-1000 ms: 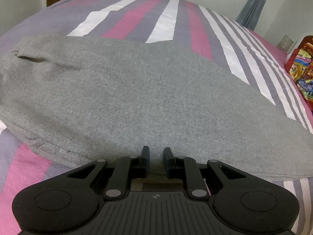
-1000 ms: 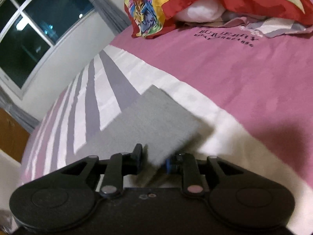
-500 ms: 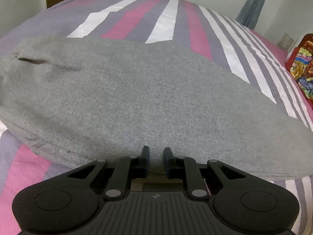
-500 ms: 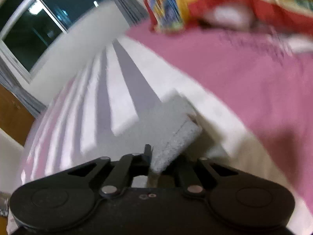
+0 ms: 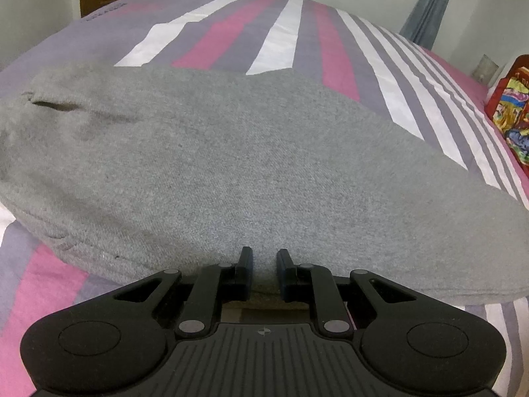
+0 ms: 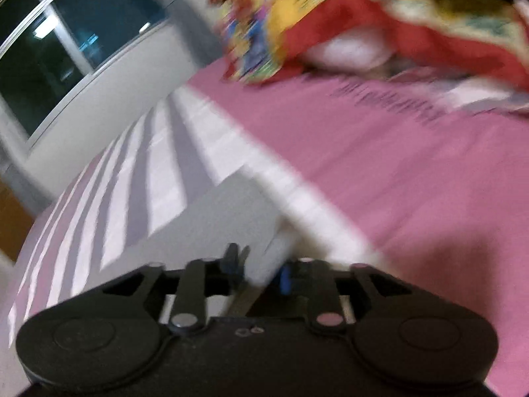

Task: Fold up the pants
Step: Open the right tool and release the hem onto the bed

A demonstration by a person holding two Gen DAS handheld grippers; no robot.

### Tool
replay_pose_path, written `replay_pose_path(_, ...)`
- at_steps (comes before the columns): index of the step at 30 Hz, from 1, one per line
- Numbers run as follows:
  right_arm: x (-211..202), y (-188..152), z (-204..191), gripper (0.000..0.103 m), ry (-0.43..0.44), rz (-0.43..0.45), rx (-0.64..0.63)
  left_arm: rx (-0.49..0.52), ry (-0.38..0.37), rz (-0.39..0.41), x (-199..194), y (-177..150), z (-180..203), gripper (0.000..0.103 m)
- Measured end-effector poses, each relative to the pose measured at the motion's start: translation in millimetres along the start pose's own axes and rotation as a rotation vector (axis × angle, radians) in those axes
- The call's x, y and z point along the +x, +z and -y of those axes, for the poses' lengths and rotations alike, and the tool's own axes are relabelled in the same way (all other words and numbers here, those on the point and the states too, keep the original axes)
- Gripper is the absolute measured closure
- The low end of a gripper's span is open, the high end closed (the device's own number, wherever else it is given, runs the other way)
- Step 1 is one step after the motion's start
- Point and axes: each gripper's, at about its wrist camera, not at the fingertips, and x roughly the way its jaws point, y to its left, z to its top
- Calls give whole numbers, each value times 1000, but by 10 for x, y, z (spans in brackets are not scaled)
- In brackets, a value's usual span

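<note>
Grey pants [image 6: 211, 218] have slid lower in the right view; right tool [image 6: 261, 264], jaws just opening, straddles their blurred hem. Left tool [image 5: 264, 261] stays clamped on the near edge, pants spread mid-frame over the striped bed [image 5: 281, 33].

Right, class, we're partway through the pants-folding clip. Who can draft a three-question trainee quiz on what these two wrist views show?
1. True or false: the grey pants lie on a striped bedsheet.
2. In the left wrist view, what sits at the far right edge? A) a colourful red-bordered cloth B) a laptop C) a shoe
3. Which claw is shut on the pants' near edge?

Key: 1 true; 2 A; 3 the left claw.
</note>
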Motion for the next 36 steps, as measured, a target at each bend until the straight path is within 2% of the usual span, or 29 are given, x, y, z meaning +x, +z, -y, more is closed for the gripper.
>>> replay_pose_path(1, -91, 29, 46, 55, -32, 34, 27, 2, 2, 2, -10, 4, 3, 87)
replay_pose_path(3, -236, 100, 44, 56, -26, 64, 28, 17, 9, 9, -40, 17, 36, 87)
replay_pose_path(6, -349, 53, -368, 53, 11, 71, -177, 26, -8, 21, -74, 48, 128, 87)
replay_pose_path(9, -226, -126, -872, 53, 49, -2, -377, 39, -22, 26, -47, 106, 280, 87)
replay_pose_path(12, 47, -340, -1220, 53, 36, -74, -481, 43, -20, 25, 29, 153, 411, 87)
replay_pose_path(15, 269, -588, -1374, 53, 9, -154, -535, 80, 9, 11, 117, 137, 485, 87)
replay_pose_path(16, 320, -683, -1394, 49, 2, -173, -578, 90, 12, 12, 118, 117, 486, 87)
replay_pose_path(19, 175, -1022, -1403, 46, -3, -148, -717, 99, 7, 14, 81, 39, 451, 87)
replay_pose_path(21, 76, -1099, -1344, 46, 7, -145, -735, 98, 1, 19, 55, -6, 420, 87)
replay_pose_path(23, 55, -1075, -1307, 41, 11, -155, -721, 106, 5, 25, 44, -22, 428, 87)
replay_pose_path(24, 59, -1037, -1317, 26, 10, -172, -703, 108, 11, 25, 42, -20, 439, 87)
replay_pose_path(25, 72, -1021, -1336, 0, 13, -202, -687, 106, 15, 24, 41, -19, 447, 87)
replay_pose_path(26, 119, -1041, -1388, 0, 19, -249, -680, 104, 17, 25, 38, -20, 450, 87)
replay_pose_path(28, 153, -1119, -1523, 0, -29, -272, -712, 105, 18, 25, 32, -18, 459, 87)
replay_pose_path(30, 139, -1165, -1563, 0, -61, -254, -690, 112, 19, 26, 12, -22, 459, 87)
replay_pose_path(33, 89, -1193, -1547, 0, -41, -232, -705, 112, 17, 38, -71, -12, 471, 87)
replay_pose_path(36, -21, -1156, -1519, 5, -8, -204, -670, 141, -8, 84, -216, 21, 567, 87)
